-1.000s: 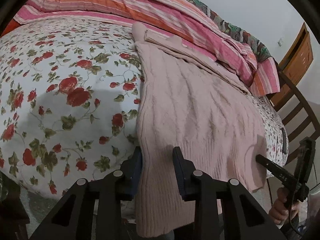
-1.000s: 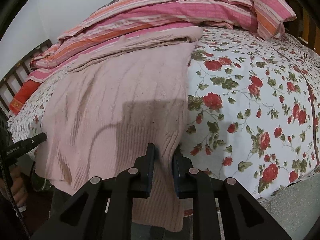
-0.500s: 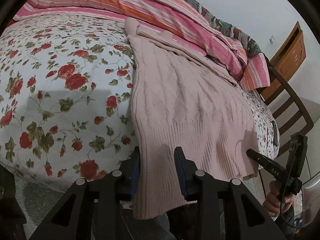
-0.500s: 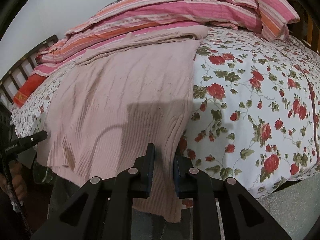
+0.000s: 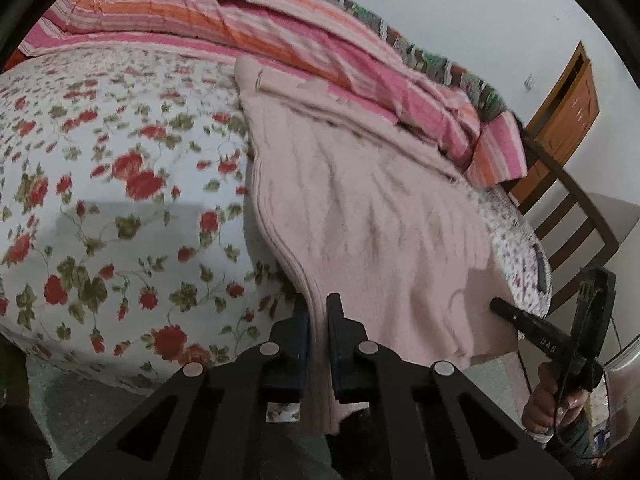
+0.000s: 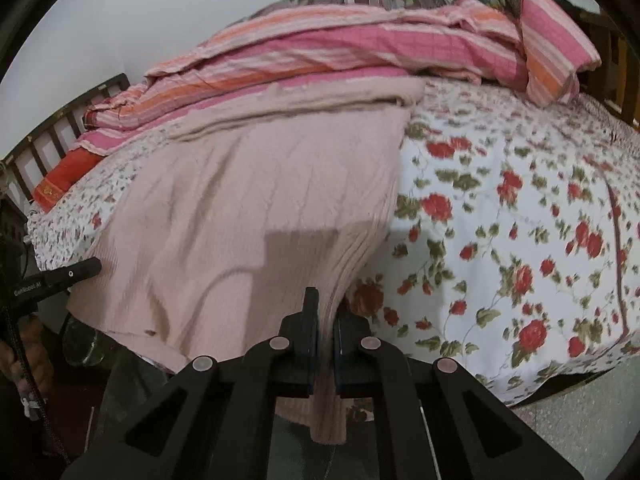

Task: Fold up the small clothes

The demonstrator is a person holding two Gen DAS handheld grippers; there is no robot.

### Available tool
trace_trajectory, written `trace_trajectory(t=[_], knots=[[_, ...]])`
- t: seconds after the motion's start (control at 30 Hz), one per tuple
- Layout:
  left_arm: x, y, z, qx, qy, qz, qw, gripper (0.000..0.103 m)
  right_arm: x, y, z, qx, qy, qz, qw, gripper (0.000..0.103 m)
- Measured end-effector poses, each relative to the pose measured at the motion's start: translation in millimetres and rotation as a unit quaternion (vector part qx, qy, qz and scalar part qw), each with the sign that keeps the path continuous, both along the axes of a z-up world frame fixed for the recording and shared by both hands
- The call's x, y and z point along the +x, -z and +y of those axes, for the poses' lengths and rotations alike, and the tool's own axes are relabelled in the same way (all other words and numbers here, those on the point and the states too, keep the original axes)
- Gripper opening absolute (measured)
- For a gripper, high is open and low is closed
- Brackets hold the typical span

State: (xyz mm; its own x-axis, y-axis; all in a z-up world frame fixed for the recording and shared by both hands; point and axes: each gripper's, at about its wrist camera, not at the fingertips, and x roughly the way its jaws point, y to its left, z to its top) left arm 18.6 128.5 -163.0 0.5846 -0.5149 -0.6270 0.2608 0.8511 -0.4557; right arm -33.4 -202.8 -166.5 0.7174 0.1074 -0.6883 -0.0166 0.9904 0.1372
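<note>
Sweater (image 5: 372,216) lies flat on the bed (image 5: 104,208), hem hanging over its near edge. Left gripper (image 5: 318,320) and right gripper (image 6: 327,312) are both clamped tight on hem corners. Looks like the fold's beginning: next, lift together, carry the hem toward the collar, keep it level.

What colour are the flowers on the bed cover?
Red roses with green leaves on the white bed cover, seen best from the right wrist.
</note>
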Motion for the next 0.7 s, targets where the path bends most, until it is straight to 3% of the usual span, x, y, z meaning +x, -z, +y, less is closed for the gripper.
trace_trajectory(t=[0.2,0.7], knots=[[-1.6,-11.2,5.1,-0.013,-0.008,-0.017,0.9997,0.009,-2.4,-13.1,2.0,-0.002,-0.005,-0.016,1.000,0.006],[3.2,1.4,-0.8,0.000,0.002,0.009,1.0000,0.009,-0.1,-9.2,0.7,-0.005,-0.006,-0.006,1.000,0.006]])
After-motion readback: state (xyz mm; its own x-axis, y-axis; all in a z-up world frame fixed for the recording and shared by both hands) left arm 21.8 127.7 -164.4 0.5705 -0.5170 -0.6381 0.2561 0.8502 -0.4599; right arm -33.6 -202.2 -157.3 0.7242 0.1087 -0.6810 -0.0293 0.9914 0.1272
